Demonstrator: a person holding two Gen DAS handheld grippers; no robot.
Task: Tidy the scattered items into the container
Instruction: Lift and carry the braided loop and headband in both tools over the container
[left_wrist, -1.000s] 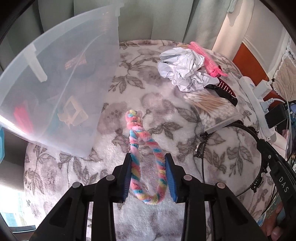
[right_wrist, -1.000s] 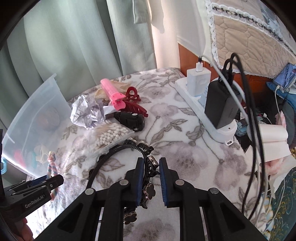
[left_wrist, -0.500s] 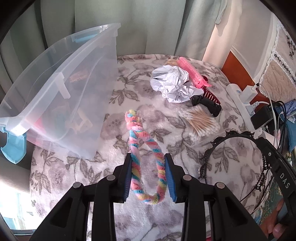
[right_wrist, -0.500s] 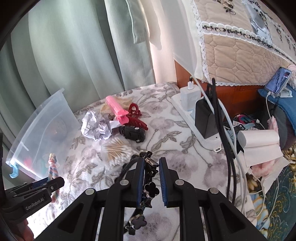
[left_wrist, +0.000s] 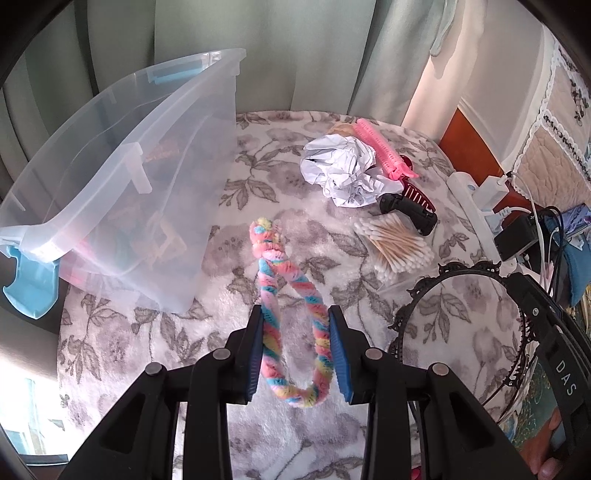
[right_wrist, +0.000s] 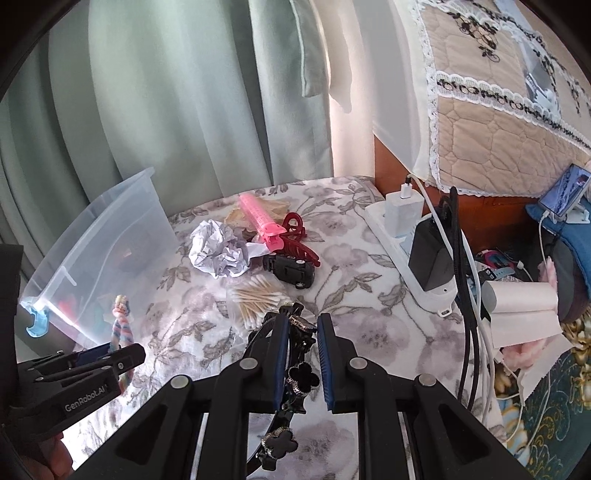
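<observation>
My left gripper (left_wrist: 295, 347) is shut on a pastel rainbow fuzzy loop (left_wrist: 273, 295) and holds it above the floral blanket; it also shows in the right wrist view (right_wrist: 120, 328). My right gripper (right_wrist: 300, 360) is shut on a black headband with clover ornaments (right_wrist: 297, 380), whose arc shows in the left wrist view (left_wrist: 454, 280). The clear plastic container (left_wrist: 122, 177) stands tilted at the left with several items inside; it also shows in the right wrist view (right_wrist: 110, 240).
On the blanket lie crumpled paper (left_wrist: 343, 173), a pink clip (left_wrist: 380, 147), a red claw clip (right_wrist: 295, 240), a black toy car (right_wrist: 291, 269) and a bag of cotton swabs (left_wrist: 395, 243). A power strip with chargers and cables (right_wrist: 417, 236) runs along the right edge.
Both grippers have risen and pulled back with their items; the table and container look smaller and farther away. The rainbow loop and headband hang lifted off the blanket.
</observation>
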